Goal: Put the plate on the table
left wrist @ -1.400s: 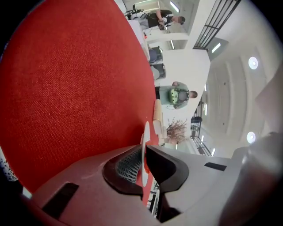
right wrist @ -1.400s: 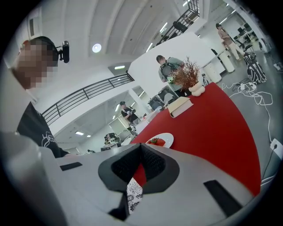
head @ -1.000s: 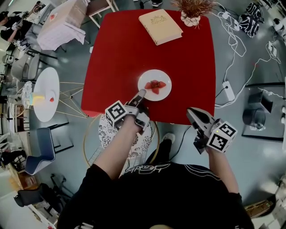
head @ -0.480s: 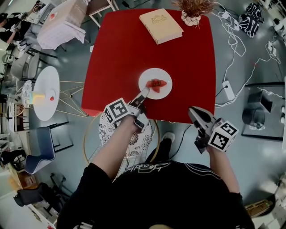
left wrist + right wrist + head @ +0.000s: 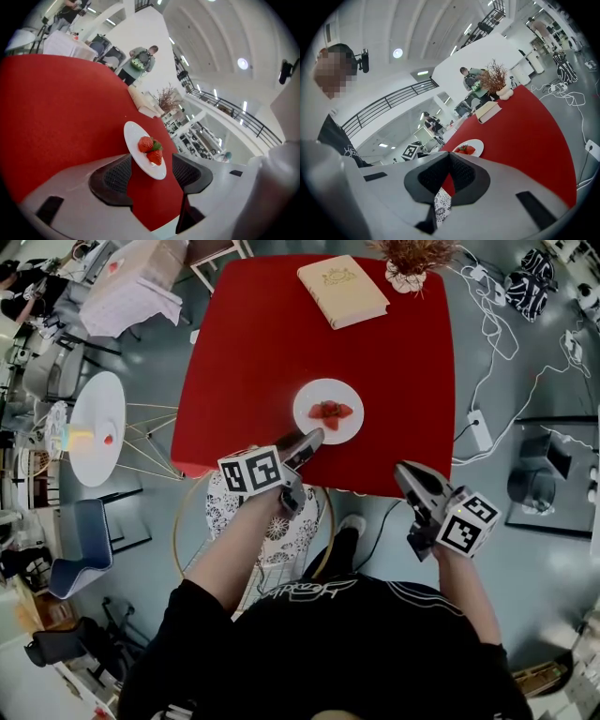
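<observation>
Our left gripper (image 5: pixel 309 439), jaws just opened wide, nothing pinched, tips just short of the white plate (image 5: pixel 311 399) of strawberries (image 5: pixel 330 412) resting on the red table (image 5: pixel 272 343), our right gripper (image 5: pixel 405 476) pressed together, empty, off the table's near edge

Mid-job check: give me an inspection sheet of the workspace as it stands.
Surface: red table, mostly bare.
Job's things: plate with strawberries, resting on the table near its front edge.
Clutter: book and dried plant at the far edge.
Grippers: left hand-held gripper open, jaws just been opening, plate's near rim between them, ungripped; right hand-held gripper shut, empty, off the table's front edge.
Cables: cords and power strip on the floor beside the table.
Surroundings: round side table, patterned stool, a person beyond the table.
</observation>
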A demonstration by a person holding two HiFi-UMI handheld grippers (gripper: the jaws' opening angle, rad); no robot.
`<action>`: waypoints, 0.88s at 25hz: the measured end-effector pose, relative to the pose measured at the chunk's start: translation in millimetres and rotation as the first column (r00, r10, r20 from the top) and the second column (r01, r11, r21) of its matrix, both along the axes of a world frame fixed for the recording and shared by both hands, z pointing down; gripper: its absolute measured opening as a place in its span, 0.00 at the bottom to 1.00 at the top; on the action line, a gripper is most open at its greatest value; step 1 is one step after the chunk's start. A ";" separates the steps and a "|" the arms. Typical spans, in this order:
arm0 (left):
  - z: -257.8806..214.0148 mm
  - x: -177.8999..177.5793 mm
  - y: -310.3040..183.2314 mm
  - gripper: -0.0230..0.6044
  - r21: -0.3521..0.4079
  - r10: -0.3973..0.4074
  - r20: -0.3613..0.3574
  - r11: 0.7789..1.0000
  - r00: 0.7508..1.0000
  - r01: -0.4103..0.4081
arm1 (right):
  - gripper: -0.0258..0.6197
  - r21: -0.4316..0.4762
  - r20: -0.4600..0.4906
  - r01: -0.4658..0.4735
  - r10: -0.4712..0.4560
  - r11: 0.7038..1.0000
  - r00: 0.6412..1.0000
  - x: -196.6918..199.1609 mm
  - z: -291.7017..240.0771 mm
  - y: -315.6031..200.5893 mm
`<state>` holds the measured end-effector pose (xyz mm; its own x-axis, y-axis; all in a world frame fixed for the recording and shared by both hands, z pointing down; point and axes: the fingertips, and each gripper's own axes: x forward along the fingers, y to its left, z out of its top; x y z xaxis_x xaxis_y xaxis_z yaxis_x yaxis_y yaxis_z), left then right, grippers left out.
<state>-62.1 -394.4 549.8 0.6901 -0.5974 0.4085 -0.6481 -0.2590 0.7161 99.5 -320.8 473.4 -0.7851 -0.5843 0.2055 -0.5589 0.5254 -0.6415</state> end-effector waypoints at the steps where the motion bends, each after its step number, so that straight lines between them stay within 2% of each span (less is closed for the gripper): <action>1: 1.7 -0.6 1.1 0.46 0.008 0.016 0.034 1.000 0.999 -0.016 | 0.05 0.002 0.002 -0.001 0.001 1.000 1.000 0.5 -1.1 0.0; 5: 5.6 3.1 8.4 0.46 0.039 0.089 0.161 0.995 0.983 -0.097 | 0.05 0.002 0.008 -0.007 0.007 1.000 1.000 3.6 -2.3 1.5; 8: 12.9 5.7 14.2 0.46 0.053 0.159 0.270 0.982 0.950 -0.179 | 0.05 0.000 -0.007 -0.006 0.006 1.000 1.000 3.4 1.2 4.3; 10: 17.2 2.2 16.1 0.46 0.048 0.173 0.325 0.979 0.930 -0.199 | 0.05 0.005 -0.022 0.006 -0.006 1.000 1.000 1.2 1.4 6.6; 14: 19.3 -3.5 17.3 0.45 0.031 0.164 0.350 0.982 0.922 -0.186 | 0.05 0.006 -0.027 0.021 -0.020 1.000 0.999 0.8 -0.2 9.9; 17: 16.9 -7.7 20.2 0.44 0.028 0.144 0.342 0.986 0.929 -0.163 | 0.05 0.002 -0.019 0.024 -0.024 1.000 1.000 1.7 -0.2 11.9; 20: 0.1 -11.2 26.3 0.21 0.057 0.118 0.314 0.988 0.942 -0.142 | 0.05 0.017 -0.018 0.040 -0.039 0.999 0.999 -1.1 -5.4 17.1; 22: -17.3 -8.3 34.0 0.10 0.091 0.113 0.294 0.985 0.949 -0.145 | 0.05 0.031 -0.015 0.053 -0.053 0.998 0.998 -3.3 -11.6 23.4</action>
